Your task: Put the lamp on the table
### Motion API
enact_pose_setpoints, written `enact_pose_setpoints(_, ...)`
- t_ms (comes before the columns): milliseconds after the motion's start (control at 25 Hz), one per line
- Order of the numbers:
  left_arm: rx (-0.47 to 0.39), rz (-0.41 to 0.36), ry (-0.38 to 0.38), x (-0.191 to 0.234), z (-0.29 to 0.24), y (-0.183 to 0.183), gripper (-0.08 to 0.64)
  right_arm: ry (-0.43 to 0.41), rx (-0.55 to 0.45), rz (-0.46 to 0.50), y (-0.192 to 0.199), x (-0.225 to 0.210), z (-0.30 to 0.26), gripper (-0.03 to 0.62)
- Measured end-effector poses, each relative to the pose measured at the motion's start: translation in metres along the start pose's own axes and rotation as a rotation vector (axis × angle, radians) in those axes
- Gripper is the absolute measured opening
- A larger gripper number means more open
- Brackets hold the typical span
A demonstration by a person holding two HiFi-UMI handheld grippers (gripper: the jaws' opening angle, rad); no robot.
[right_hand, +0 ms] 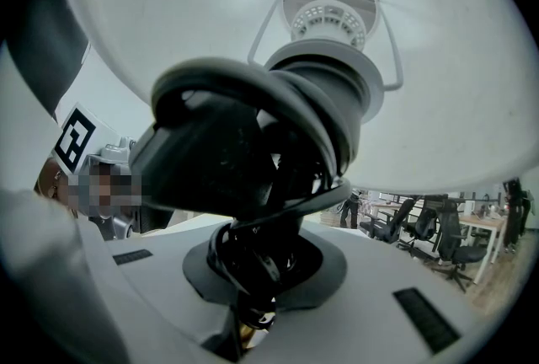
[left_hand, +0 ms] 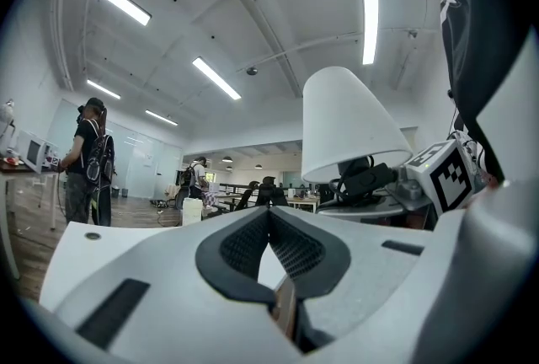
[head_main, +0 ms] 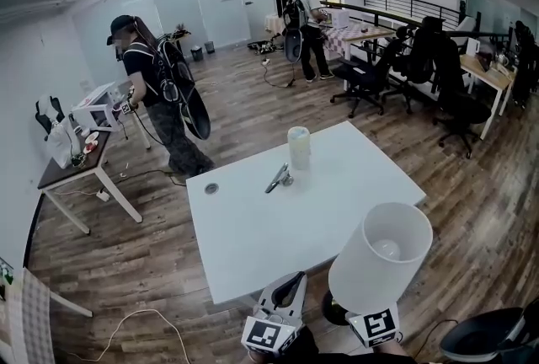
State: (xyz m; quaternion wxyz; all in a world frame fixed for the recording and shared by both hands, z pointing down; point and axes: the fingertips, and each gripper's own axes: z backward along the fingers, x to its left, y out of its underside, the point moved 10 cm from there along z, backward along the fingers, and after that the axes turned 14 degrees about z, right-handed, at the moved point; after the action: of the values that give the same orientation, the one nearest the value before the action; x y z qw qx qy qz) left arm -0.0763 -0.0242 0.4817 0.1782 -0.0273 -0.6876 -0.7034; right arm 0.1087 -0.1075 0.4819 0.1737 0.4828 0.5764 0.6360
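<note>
Just off the near edge of the table (head_main: pixel 253 227), toward its right end, the lamp (head_main: pixel 381 257) is held up over the floor.

The right gripper (right_hand: pixel 253 303) has its jaws nearly closed on the lamp's dark stem, where the black cord is wound in loops. The stem runs roughly upright, the shade above the jaws and the dark base below. The bare tabletop lies ahead and to the left of the lamp, so the carry would likely go forward and left before the base goes down. The left gripper (left_hand: pixel 269 215) is just beside the lamp on its left, jaws together and empty. The right one alone bears the load. The shade is white and tapered, wider at the bottom. Its open top shows the bulb.
</note>
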Motion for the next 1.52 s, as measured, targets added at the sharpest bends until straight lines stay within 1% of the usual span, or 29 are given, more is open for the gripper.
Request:
enact_pose_setpoints(80,-0.003,-0.003,0.01,0.011,-0.014,-0.003,0.003,0.009,-0.013,0.019,0.003,-0.007,-0.014,0.051)
enact_pose_setpoints(440,-0.03,0.017,0.046,0.073,-0.082,-0.027,0.003,0.065,0.003,0.017,0.003,-0.046,-0.09,0.051)
enact_pose_setpoints(640,0.019,0.01,0.04,0.109,-0.109,-0.038,0.003,0.077,0.007,0.009,-0.002,-0.063,-0.135,0.051)
enact_pose_setpoints(760,-0.017,0.025,0.049,0.13,-0.122,-0.046,0.003,0.09,0.005,0.004,-0.004,-0.064,-0.158,0.051)
enact_pose_setpoints(840,-0.019,0.026,0.054,0.141,-0.133,-0.05,0.003,0.084,0.011,-0.002,-0.004,-0.067,-0.171,0.051)
enact_pose_setpoints(920,-0.017,0.028,0.06,0.149,-0.142,-0.052,0.003,0.081,0.022,-0.023,-0.005,-0.071,-0.182,0.051)
enact_pose_setpoints(1080,-0.012,0.037,0.074,0.165,-0.15,-0.052,0.003,0.091,0.007,-0.01,-0.009,-0.074,-0.203,0.051)
enact_pose_setpoints(1200,-0.007,0.044,0.068,0.175,-0.156,-0.051,0.003,0.092,0.001,-0.008,-0.007,-0.075,-0.212,0.051)
enact_pose_setpoints(1320,0.002,0.053,0.057,0.176,-0.16,-0.048,0.003,0.074,0.026,-0.012,-0.002,-0.077,-0.215,0.051)
enact_pose_setpoints(1520,-0.006,0.06,0.036,0.177,-0.169,-0.052,0.003,0.043,0.019,-0.007,-0.001,-0.092,-0.226,0.051)
